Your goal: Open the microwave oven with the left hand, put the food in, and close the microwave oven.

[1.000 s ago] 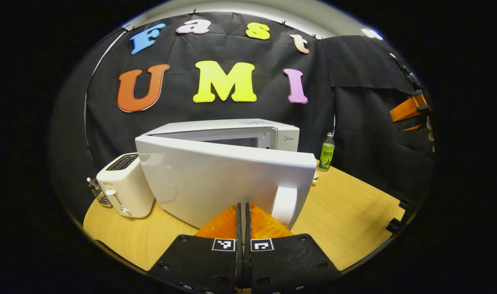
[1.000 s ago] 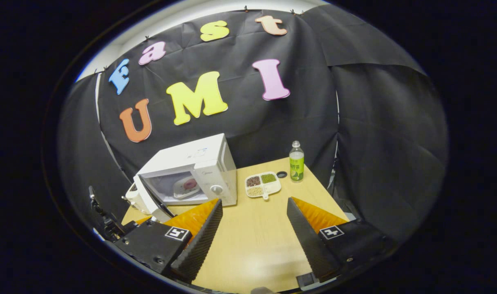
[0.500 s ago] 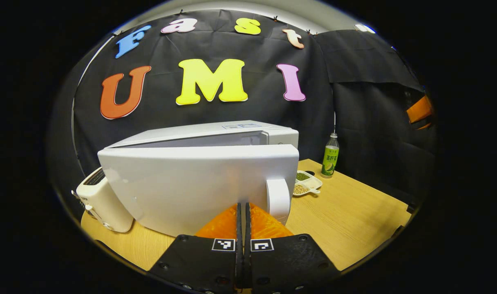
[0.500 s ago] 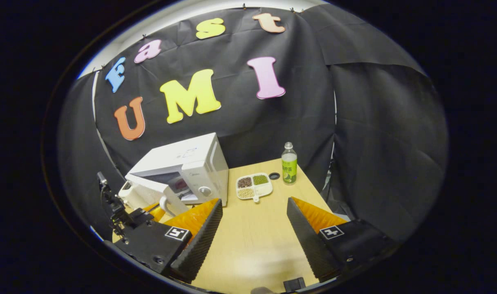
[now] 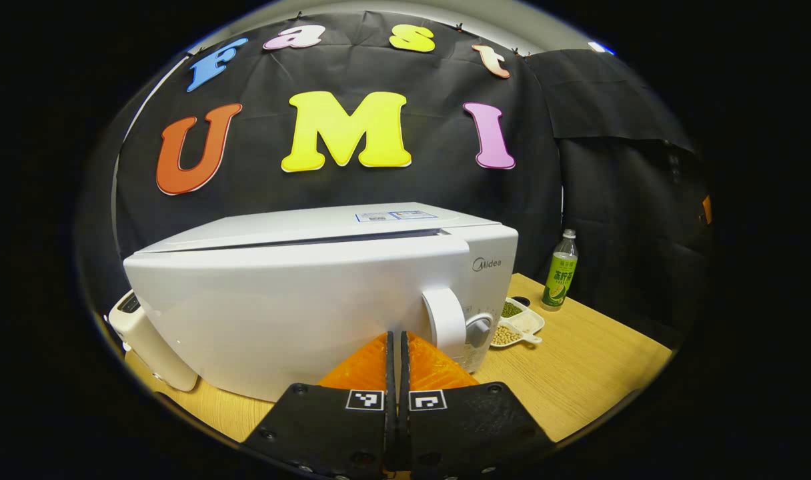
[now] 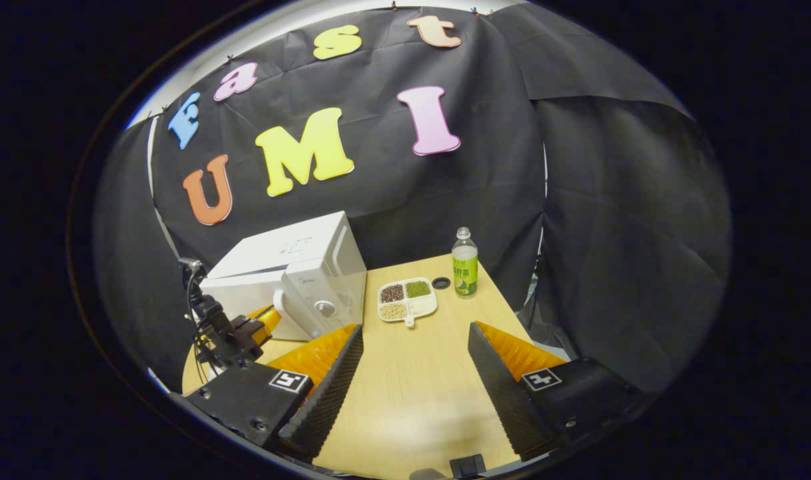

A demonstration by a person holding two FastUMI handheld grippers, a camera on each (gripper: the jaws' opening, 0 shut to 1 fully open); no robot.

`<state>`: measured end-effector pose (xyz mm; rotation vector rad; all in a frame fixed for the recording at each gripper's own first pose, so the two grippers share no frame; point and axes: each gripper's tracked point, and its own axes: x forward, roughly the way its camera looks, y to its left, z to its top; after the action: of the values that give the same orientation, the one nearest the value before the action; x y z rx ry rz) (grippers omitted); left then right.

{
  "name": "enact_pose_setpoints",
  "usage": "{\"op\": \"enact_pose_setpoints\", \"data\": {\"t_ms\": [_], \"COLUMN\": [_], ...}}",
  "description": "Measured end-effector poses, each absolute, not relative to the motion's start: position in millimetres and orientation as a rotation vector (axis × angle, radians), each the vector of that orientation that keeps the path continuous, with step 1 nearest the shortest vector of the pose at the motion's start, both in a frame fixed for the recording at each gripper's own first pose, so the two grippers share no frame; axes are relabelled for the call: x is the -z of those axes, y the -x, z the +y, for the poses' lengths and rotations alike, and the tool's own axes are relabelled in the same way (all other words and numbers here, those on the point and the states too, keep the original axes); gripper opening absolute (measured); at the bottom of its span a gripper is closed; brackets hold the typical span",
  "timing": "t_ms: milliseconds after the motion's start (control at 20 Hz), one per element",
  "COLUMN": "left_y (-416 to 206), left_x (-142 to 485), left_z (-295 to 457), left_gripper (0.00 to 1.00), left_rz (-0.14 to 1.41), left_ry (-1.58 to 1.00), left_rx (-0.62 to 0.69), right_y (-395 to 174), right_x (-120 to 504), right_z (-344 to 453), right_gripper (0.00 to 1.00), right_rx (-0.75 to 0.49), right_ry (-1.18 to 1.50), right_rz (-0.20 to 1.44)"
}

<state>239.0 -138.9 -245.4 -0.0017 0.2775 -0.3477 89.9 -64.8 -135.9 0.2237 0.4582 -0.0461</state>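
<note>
We see the white microwave (image 5: pixel 312 293) on the table's (image 5: pixel 579 360) far left, its door (image 5: pixel 279 313) nearly flush with the body, handle (image 5: pixel 445 321) just right of our left gripper (image 5: pixel 397 343). That gripper's 2 fingers are pressed together against the door face, holding nothing. In the right gripper view the right gripper (image 6: pixel 412 347) hangs above the near table, spread wide and empty, well apart from the microwave (image 6: pixel 299 280).

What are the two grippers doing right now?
Left gripper: shut, empty, tips at the microwave door.
Right gripper: open, empty, above the table.
</note>
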Motion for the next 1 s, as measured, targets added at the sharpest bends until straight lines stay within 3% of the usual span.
{"op": "enact_pose_setpoints", "data": {"t_ms": [450, 500, 550, 650, 700, 850, 900, 950, 1000], "left_y": [-247.9, -243.7, -238.1, -226.6, -218.5, -199.5, -190.3, -183.9, -176.6], "left_x": [246.6, 248.6, 248.1, 237.6, 231.3, 208.5, 199.4, 191.6, 183.2], "left_z": [-137.6, -130.7, -126.1, -123.0, -119.1, -97.4, -90.7, -84.4, -76.7], "left_gripper": [0.00, 0.00, 0.00, 0.00, 0.00, 0.97, 0.88, 0.96, 0.96], "left_rz": [0.273, 0.285, 0.289, 0.275, 0.269, 0.242, 0.233, 0.223, 0.215], "left_ry": [0.007, -0.001, -0.002, 0.015, 0.015, -0.007, -0.024, -0.036, -0.044], "left_rx": [0.293, 0.267, 0.252, 0.261, 0.266, 0.226, 0.215, 0.201, 0.183], "right_y": [-100.1, -103.0, -104.9, -109.0, -110.3, -114.5, -116.0, -116.7, -116.8], "right_x": [133.4, 132.8, 131.3, 123.3, 119.6, 110.3, 106.5, 102.2, 98.9], "right_z": [-55.8, -52.8, -48.8, -40.2, -36.4, -22.3, -17.9, -12.0, -5.2], "right_gripper": [0.92, 1.00, 0.92, 0.92, 1.00, 0.92, 1.00, 1.00, 0.92], "right_rx": [0.015, 0.011, 0.002, -0.016, -0.023, -0.045, -0.050, -0.058, -0.067], "right_ry": [-0.204, -0.190, -0.179, -0.163, -0.154, -0.117, -0.102, -0.095, -0.088], "right_rz": [0.453, 0.449, 0.445, 0.428, 0.415, 0.380, 0.367, 0.354, 0.344]}}
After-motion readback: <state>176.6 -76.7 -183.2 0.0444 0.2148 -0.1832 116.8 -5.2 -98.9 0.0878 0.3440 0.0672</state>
